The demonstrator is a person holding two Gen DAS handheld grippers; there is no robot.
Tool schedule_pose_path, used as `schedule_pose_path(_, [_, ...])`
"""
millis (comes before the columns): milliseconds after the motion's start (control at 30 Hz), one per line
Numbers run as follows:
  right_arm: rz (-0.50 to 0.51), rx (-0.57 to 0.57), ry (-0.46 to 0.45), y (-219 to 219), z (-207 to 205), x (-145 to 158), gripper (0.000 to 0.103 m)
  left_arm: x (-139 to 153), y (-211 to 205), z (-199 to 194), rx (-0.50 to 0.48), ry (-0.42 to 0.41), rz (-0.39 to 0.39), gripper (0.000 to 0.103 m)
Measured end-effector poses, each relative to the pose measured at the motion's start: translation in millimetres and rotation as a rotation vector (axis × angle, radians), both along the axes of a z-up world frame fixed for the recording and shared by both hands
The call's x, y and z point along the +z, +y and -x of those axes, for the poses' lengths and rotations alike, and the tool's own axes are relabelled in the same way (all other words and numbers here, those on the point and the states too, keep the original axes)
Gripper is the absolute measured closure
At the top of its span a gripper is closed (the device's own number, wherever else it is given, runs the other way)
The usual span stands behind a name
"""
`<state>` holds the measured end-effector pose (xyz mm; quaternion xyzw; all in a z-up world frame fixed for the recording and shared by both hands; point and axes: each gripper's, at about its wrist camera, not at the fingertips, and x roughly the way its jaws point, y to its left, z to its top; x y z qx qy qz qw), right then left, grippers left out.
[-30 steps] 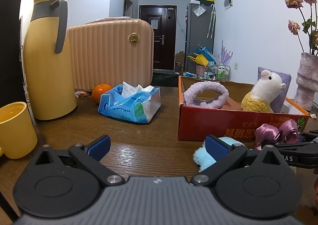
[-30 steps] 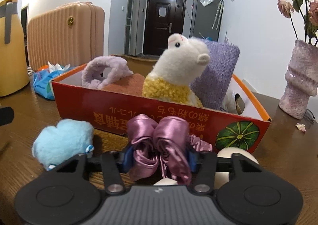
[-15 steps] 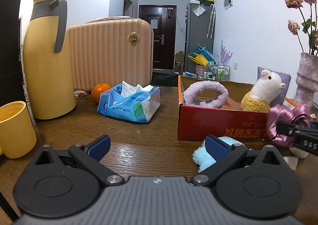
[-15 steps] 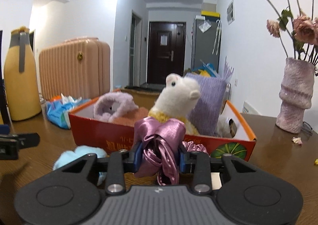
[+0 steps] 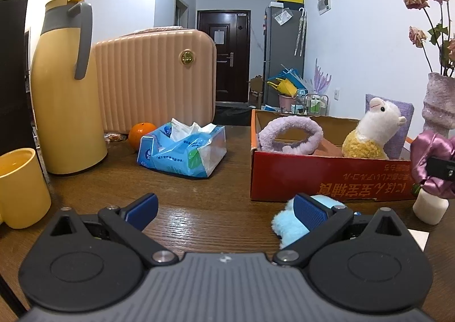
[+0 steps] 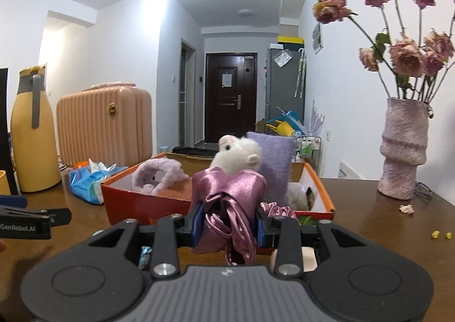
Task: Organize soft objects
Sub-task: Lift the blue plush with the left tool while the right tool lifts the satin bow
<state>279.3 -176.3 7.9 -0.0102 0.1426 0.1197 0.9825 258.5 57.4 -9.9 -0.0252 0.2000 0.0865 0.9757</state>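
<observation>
My right gripper (image 6: 229,224) is shut on a shiny purple satin bow (image 6: 227,197), held in the air just in front of the red cardboard box (image 6: 133,204). The same satin bow (image 5: 429,160) shows at the right edge of the left wrist view. Inside the red box (image 5: 312,180) lie a lilac plush headband (image 5: 290,134), a white and yellow alpaca toy (image 5: 369,134) and a purple cushion (image 6: 273,162). My left gripper (image 5: 224,207) is open low over the table. A light blue plush (image 5: 290,222) lies by its right finger.
A yellow thermos (image 5: 62,89), yellow mug (image 5: 20,188), peach suitcase (image 5: 153,83), an orange (image 5: 142,131) and a blue tissue pack (image 5: 182,151) stand on the left of the wooden table. A pink vase with dried roses (image 6: 403,148) is at right. A small white object (image 5: 429,205) sits beside the box.
My right gripper closed on the satin bow and lifted it from the table up to box-rim height, tilting upward. The left gripper stayed still.
</observation>
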Motion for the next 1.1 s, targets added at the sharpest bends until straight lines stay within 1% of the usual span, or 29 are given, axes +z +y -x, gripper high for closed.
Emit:
schedule_pose_path(133, [-0.009, -0.021, -0.009, -10.2, 4.3, 1.9, 0.068, 0.4, -4.7, 1.6, -0.001, -0.010, -0.012, 0.000])
schedule_pose_path(300, [-0.014, -0.039, -0.018, -21.3, 8.3, 3.3, 0.068, 0.7, -14.5, 1.7, -0.015, -0.006, 0.008, 0.000])
schedule_pose_path(467, [-0.021, -0.050, -0.025, -32.2, 10.7, 5.4, 0.068, -0.7, -30.4, 0.6, -0.039, -0.004, -0.003, 0.000])
schedule_pose_path(567, [-0.023, -0.059, -0.030, -38.7, 11.7, 6.4, 0.068, -1.8, -37.0, -3.0, -0.054, 0.010, 0.008, 0.000])
schedule_pose_path(900, [-0.031, -0.107, -0.032, -64.8, 10.0, 7.0, 0.068, -5.9, -50.7, -25.7, -0.053, 0.065, 0.060, 0.000])
schedule_pose_path(1100, [-0.028, -0.131, -0.029, -77.0, 7.1, 5.9, 0.068, -8.6, -61.1, -38.3, -0.067, 0.084, 0.057, 0.000])
